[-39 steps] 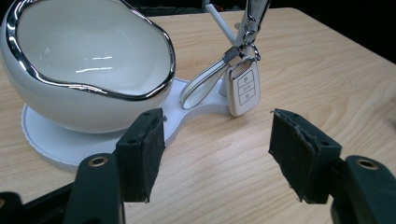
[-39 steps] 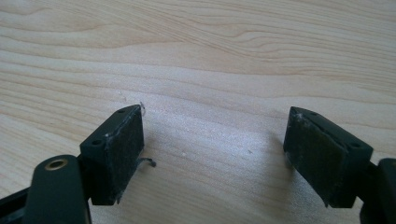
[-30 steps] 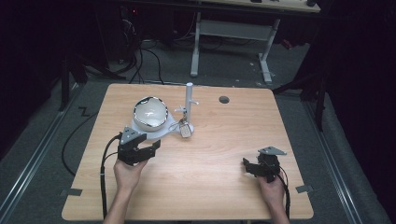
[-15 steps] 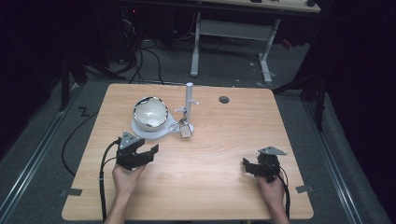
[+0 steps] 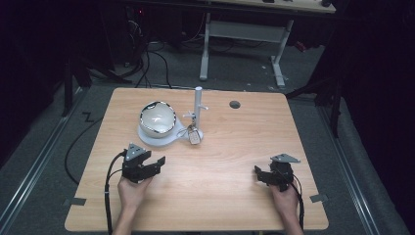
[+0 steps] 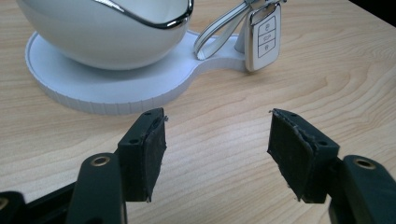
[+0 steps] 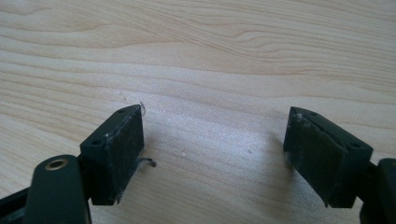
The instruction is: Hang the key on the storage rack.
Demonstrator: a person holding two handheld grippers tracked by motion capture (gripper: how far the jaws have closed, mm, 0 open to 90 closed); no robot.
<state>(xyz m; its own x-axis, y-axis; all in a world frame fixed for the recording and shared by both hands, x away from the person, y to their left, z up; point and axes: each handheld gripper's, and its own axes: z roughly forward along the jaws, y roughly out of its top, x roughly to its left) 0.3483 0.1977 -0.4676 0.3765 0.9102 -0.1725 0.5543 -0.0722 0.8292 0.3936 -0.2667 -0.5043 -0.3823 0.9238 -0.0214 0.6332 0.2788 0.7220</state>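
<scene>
We are holding the left gripper [image 5: 155, 163] low over the wooden table [image 5: 225, 196], its jaws spread apart and gripping nothing, and we are aiming it at the white stand [image 6: 116, 91] just beyond. From the left gripper view the glossy white bowl [image 6: 93, 32] with its chrome rim is sitting on the stand's round base to the far left, and the car key fob [image 6: 265, 39] is hanging to the far right of it from the stand's post [image 5: 198, 105], its lower edge touching or nearly touching the base.

We are judging the fob to be the target. It is dangling freely, so a push from one pad [image 6: 299, 158] alone could be swinging it aside before the jaws close. Coming in too far left, we could be nudging the bowl or sliding the whole stand.

Over at the near right, we are resting the right gripper [image 5: 263, 175] above bare wood, jaws likewise parted and empty, well apart from the stand.
</scene>
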